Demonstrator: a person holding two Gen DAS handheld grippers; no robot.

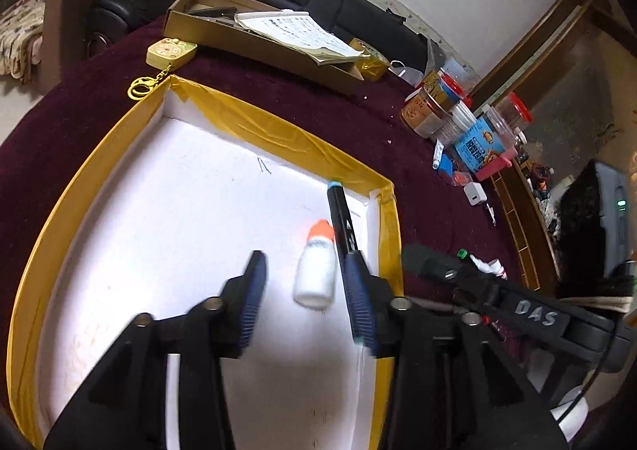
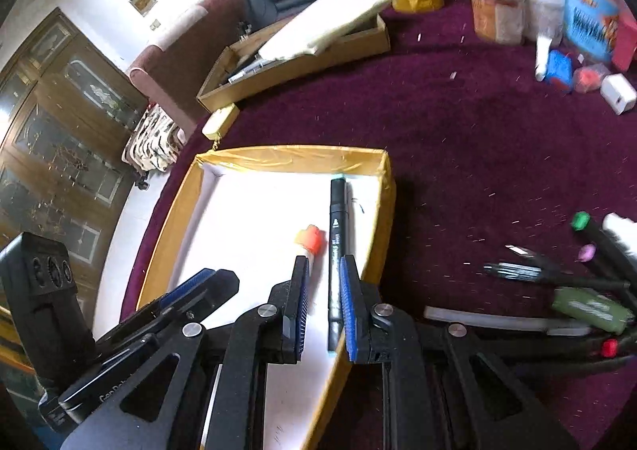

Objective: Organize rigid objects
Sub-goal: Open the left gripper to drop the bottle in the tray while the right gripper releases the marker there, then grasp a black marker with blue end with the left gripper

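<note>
Placement step in hand; bottle (image 1: 314, 271) and marker (image 1: 342, 221) lie side by side in the tray (image 1: 278, 131), at its right end, marker nearest the right wall; left claw (image 1: 306, 299) is released, jaws apart, bottle between them but untouched by the pads; right claw (image 2: 323, 299) is clenched around the marker's lower part, grip likely but contact not fully clear. Next: marker is to be let go, then more pens (image 2: 557, 279) fetched from the bench (image 2: 458, 155). Tray's right wall sits close to the right claw; a straight lift is advised. Left part of tray is free.
</note>
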